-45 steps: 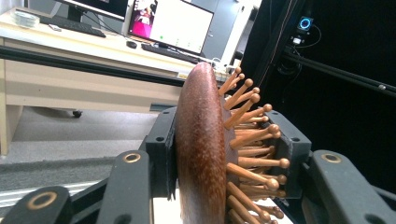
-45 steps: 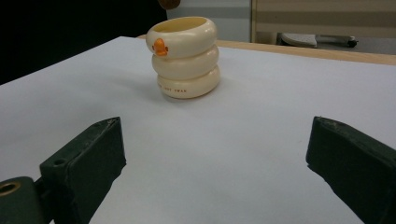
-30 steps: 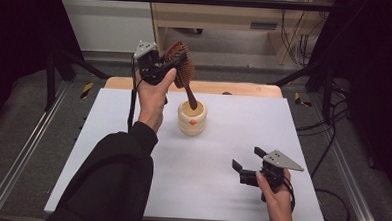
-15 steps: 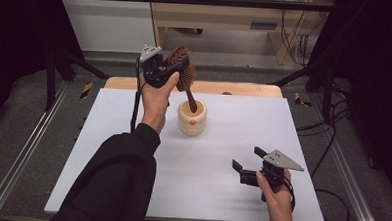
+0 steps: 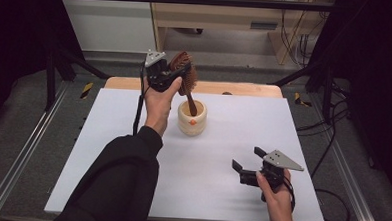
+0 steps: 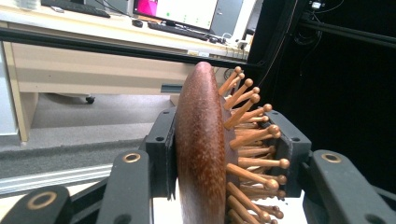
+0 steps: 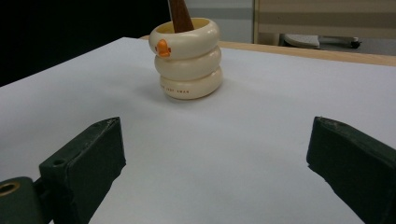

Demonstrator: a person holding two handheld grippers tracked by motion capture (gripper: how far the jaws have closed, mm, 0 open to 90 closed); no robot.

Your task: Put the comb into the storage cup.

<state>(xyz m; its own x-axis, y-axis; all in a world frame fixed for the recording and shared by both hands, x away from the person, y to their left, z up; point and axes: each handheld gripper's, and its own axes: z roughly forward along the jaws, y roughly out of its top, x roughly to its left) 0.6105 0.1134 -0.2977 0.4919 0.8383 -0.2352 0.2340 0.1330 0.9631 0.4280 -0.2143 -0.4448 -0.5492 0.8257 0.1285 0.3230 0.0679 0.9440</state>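
A dark brown wooden hairbrush [image 5: 187, 79] with pale wooden pins [image 6: 252, 140] stands tilted, its handle [image 7: 180, 14] down inside a cream ringed cup [image 5: 192, 121] with an orange beak mark. My left gripper [image 5: 181, 75] is raised over the table's far side and shut on the brush head, one pad [image 6: 161, 140] on its smooth back and the other among the pins. My right gripper [image 5: 247, 159] hovers low near the front right of the table, open, with nothing between its fingers. In the right gripper view the cup [image 7: 189, 58] stands well ahead of it.
The white table top [image 5: 233, 117] has a wooden strip [image 5: 235, 88] along its far edge. Black frame posts and cables stand at both sides. A desk with monitors [image 6: 177, 11] lies beyond the table.
My left gripper and the brush have shifted slightly to the right and down, with the handle still in the cup. The right gripper has stayed still.
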